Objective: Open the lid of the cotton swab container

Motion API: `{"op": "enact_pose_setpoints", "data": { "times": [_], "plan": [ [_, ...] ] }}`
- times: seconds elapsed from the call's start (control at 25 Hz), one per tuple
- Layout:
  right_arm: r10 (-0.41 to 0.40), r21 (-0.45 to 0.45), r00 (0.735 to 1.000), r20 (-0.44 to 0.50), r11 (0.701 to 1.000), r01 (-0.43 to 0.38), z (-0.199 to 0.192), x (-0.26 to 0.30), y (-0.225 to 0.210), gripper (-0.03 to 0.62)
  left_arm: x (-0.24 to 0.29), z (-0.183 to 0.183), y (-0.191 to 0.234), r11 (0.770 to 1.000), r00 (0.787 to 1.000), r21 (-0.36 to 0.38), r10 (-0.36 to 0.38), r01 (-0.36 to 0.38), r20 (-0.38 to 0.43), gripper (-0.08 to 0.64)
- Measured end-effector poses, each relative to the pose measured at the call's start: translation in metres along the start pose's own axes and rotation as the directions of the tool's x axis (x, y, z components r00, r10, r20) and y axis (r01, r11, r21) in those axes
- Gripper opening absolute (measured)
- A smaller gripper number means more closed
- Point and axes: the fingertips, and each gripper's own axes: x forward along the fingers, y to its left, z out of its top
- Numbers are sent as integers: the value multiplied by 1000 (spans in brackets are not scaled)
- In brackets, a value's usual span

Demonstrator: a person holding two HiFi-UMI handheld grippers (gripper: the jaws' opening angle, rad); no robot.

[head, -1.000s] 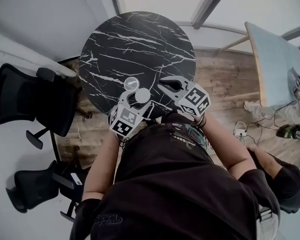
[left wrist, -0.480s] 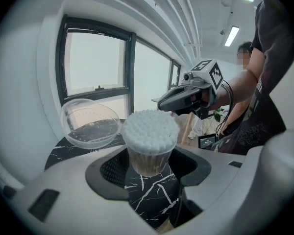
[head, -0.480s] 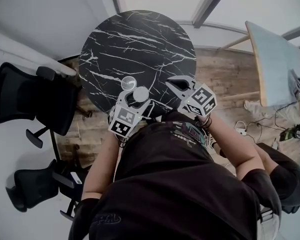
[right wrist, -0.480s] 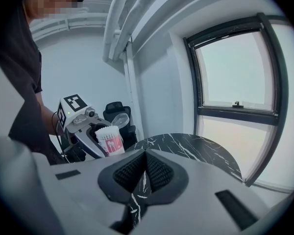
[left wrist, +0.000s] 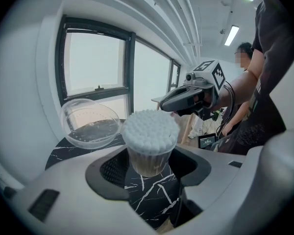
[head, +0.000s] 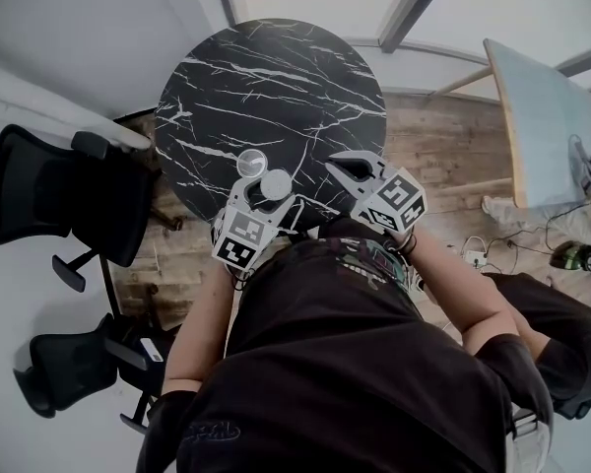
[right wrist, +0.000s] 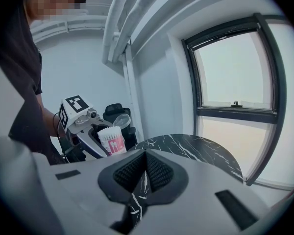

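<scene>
Clear lid [left wrist: 90,124] open; left gripper [head: 268,193] grips swab container [left wrist: 149,146]; right gripper [head: 337,165] jaws together.

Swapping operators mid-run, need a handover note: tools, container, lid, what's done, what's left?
Left tool: shut on the cotton swab container, upright at the near edge of the table.
Right tool: shut, empty, off to the container's right, touching nothing.
Lid: clear, swung back beside the container's rim, with the swab tips exposed. I can't tell whether it is hinged or loose.
Done: the lid is open.
Left: nothing on the lid itself; probably just release the container on the table.
</scene>
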Motion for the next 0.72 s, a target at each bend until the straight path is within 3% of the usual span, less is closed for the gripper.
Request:
{"op": "enact_pose_setpoints", "data": {
  "times": [0.72],
  "plan": [
    [8,-9,1000,4,1000,-8,-1,-7,2,21,3,4,-12,1000,1000,7,-10,10,0,259]
  ]
}}
